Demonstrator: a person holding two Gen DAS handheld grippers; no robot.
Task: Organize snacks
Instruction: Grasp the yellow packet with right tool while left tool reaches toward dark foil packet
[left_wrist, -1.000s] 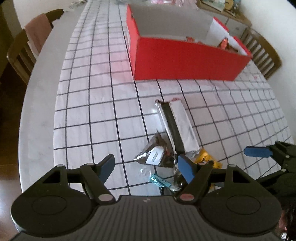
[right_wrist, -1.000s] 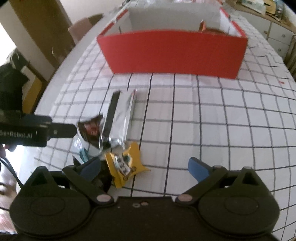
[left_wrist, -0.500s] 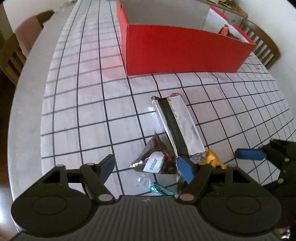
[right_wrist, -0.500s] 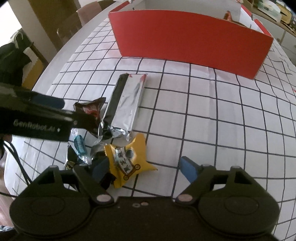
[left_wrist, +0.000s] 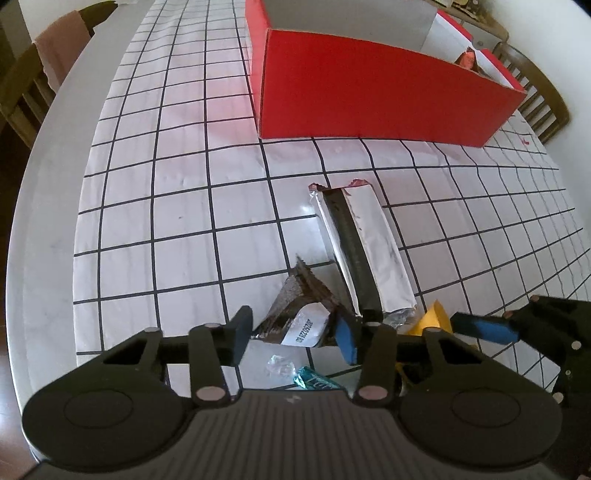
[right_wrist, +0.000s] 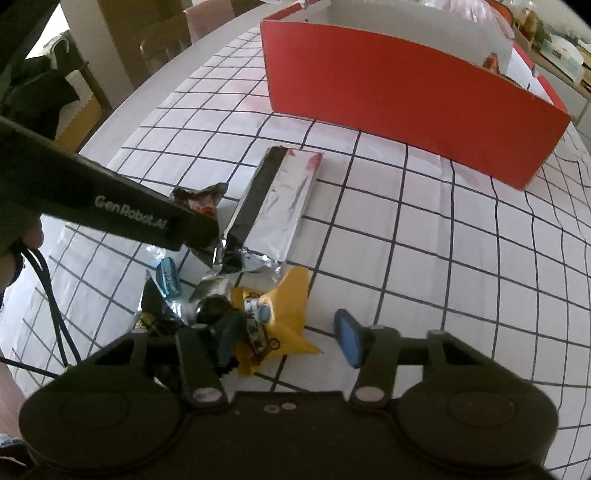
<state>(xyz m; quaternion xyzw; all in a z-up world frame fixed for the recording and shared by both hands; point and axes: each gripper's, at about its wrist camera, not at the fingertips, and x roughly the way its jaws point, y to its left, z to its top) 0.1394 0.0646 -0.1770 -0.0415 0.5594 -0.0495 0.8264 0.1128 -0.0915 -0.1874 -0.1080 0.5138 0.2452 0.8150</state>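
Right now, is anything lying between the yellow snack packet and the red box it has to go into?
Yes. The long silver packet lies on the cloth between the yellow packet and the red box. Past it the cloth up to the box wall is bare. The right claw is closing around the yellow packet.

Red box (left_wrist: 369, 99): we see its interior only in part, the near wall hiding most contents; one reddish wrapper (left_wrist: 466, 59) peeks over the rim, too small to identify. Teal candy (left_wrist: 317, 382): lower part hidden behind the left hand-held gripper (left_wrist: 293, 334). Yellow packet (left_wrist: 432, 319): mostly covered in the left view; its print (right_wrist: 258, 325) unreadable to us. Dark round sweet (right_wrist: 212, 308): blurred, partly behind a finger (right_wrist: 229, 334) of the right hand-held gripper (right_wrist: 288, 338). Chairs (left_wrist: 535, 96): cut off by the picture's edge.
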